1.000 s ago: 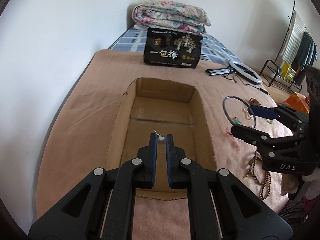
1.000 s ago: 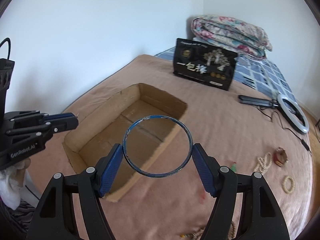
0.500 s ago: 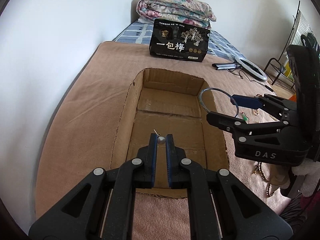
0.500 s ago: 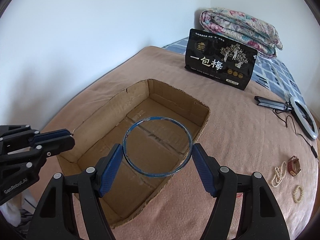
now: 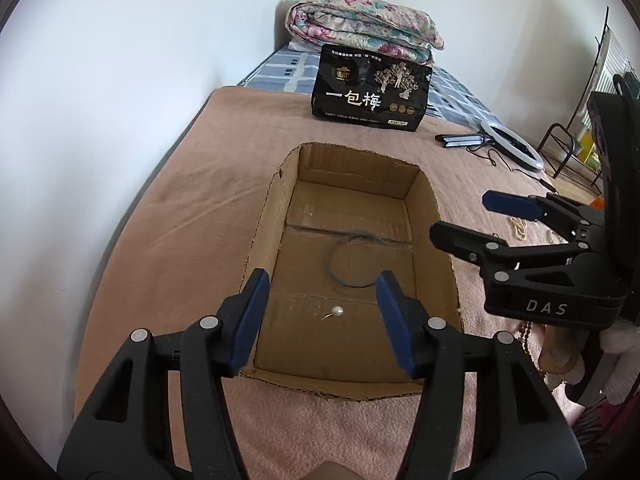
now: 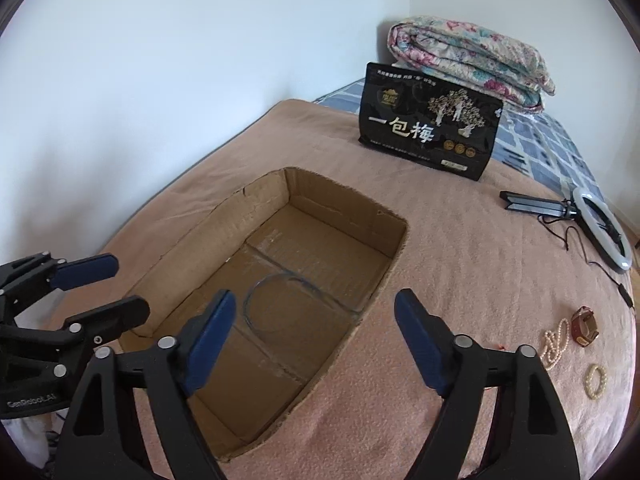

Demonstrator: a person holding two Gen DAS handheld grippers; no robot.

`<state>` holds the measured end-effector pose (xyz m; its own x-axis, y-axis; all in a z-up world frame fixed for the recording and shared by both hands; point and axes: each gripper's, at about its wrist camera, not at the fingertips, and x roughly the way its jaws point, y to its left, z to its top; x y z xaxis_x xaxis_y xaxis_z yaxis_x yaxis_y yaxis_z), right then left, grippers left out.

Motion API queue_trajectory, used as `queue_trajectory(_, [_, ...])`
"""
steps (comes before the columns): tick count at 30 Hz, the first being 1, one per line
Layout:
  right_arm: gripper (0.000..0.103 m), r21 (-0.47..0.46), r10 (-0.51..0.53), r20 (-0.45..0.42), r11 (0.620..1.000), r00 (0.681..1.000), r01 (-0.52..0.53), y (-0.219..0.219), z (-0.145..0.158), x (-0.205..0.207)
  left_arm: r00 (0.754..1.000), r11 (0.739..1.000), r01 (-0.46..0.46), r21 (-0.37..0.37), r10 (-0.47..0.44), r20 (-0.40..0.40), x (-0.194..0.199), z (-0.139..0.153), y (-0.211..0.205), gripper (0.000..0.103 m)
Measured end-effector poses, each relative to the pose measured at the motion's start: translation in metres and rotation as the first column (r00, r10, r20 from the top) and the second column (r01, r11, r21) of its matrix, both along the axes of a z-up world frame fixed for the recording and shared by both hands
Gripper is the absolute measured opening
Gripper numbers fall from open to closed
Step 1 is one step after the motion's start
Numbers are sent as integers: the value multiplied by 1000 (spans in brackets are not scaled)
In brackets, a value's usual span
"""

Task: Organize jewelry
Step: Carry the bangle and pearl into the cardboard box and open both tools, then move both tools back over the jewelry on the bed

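Your left gripper (image 5: 320, 300) hangs spread and empty over the near end of the cardboard box (image 5: 264, 216), with the pearl earring (image 5: 338, 312) lying on the floor below it. Your right gripper (image 6: 312, 328) is likewise spread wide and empty, the blue bangle (image 6: 276, 304) flat on the box floor ahead of it. Both pieces look delivered, so lift each gripper straight up clear of the walls. Next, take the right one toward the pearl strand (image 6: 554, 344), watch (image 6: 584, 324) and small bracelet (image 6: 596, 376) on the blanket (image 6: 460, 264).
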<state>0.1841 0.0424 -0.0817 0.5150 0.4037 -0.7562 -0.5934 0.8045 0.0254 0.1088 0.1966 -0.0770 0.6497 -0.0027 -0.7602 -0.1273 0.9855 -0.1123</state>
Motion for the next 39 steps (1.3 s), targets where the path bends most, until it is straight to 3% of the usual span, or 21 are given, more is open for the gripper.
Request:
queue_trajectory(4, [82,-7,-15,6,1000,1000,15,-4,3,1,1000,1000,-3,14,3,-7,0,0,-3,62])
queue_trajectory(21, [82,8,-46,51,999,998,46,-44,26,-10,999,999,19,29,-20,46,-1,17,-31,62])
queue_trajectory(39, [82,15,-253,71,967,965,253,-183,34,9,984,985,170,14,-171,56,33,26,-123,62])
